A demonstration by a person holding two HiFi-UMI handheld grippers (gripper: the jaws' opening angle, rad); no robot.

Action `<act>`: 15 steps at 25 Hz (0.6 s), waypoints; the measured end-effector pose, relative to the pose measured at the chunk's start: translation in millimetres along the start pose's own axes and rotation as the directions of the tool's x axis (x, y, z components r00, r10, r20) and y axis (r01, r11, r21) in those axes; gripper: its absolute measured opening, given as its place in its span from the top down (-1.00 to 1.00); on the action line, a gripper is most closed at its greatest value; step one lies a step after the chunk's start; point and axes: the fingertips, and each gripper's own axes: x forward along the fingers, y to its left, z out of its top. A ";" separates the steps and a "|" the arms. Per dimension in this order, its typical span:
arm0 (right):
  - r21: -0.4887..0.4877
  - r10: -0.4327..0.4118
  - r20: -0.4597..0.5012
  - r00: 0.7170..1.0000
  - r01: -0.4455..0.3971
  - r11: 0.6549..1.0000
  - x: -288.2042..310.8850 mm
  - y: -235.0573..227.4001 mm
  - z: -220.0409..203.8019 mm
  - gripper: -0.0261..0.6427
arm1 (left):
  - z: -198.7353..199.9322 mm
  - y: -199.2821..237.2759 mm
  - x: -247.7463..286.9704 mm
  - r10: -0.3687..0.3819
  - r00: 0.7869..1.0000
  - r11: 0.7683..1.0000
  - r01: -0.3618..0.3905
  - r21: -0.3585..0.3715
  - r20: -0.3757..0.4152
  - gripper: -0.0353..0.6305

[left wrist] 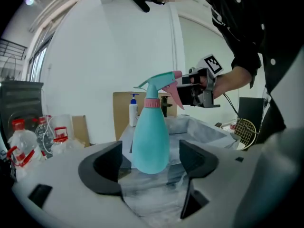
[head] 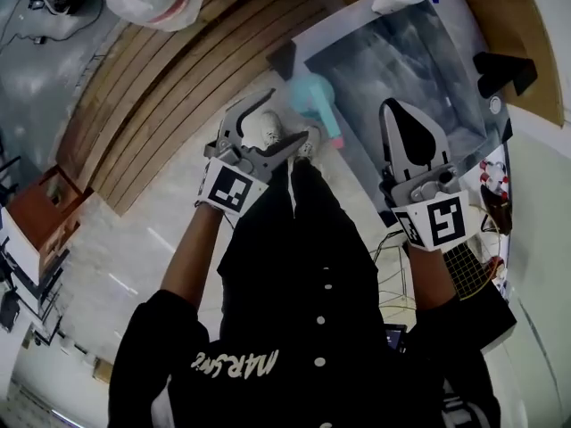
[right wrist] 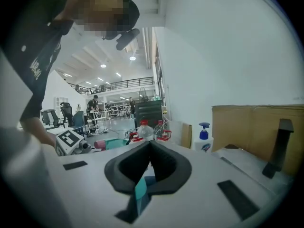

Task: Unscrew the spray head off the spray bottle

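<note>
Spray bottle (left wrist: 151, 137) shows whole in left gripper view, half-hidden overhead.

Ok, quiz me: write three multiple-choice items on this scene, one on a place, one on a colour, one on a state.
1. Where does the spray bottle stand?
A. on the floor
B. upright on the table, ahead of the left tool
C. lying in a box

2. What colour is the bottle's body?
A. yellow
B. black
C. teal

3. How does the right tool stand?
A. shut
B. wide open
C. clamped on a cup

Answers:
1 B, the left gripper view shows it upright on the grey tabletop past the open jaws.
2 C, the body is teal under a pink collar.
3 A, its jaws meet in the right gripper view.
</note>
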 end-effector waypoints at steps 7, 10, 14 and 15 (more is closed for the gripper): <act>0.045 -0.008 -0.029 1.000 0.009 0.999 3.6 -3.3 -23.4 0.89 | -1.8 -1.3 42.1 -0.112 0.993 0.994 0.111 0.008 0.028 -0.33; 0.057 -0.010 -0.025 1.000 0.012 0.998 4.8 -4.3 -25.4 0.89 | 2.6 -3.6 53.9 -0.155 0.987 0.988 0.154 0.018 0.047 -0.35; 0.063 -0.002 -0.020 1.000 0.004 0.998 5.0 -5.5 -28.6 0.89 | -1.8 -6.7 64.7 -0.158 0.987 0.987 0.158 0.012 0.040 -0.35; 0.064 0.000 -0.020 1.000 0.001 0.998 5.1 -5.8 -29.6 0.89 | -3.1 -6.7 66.6 -0.157 0.987 0.987 0.157 0.012 0.036 -0.35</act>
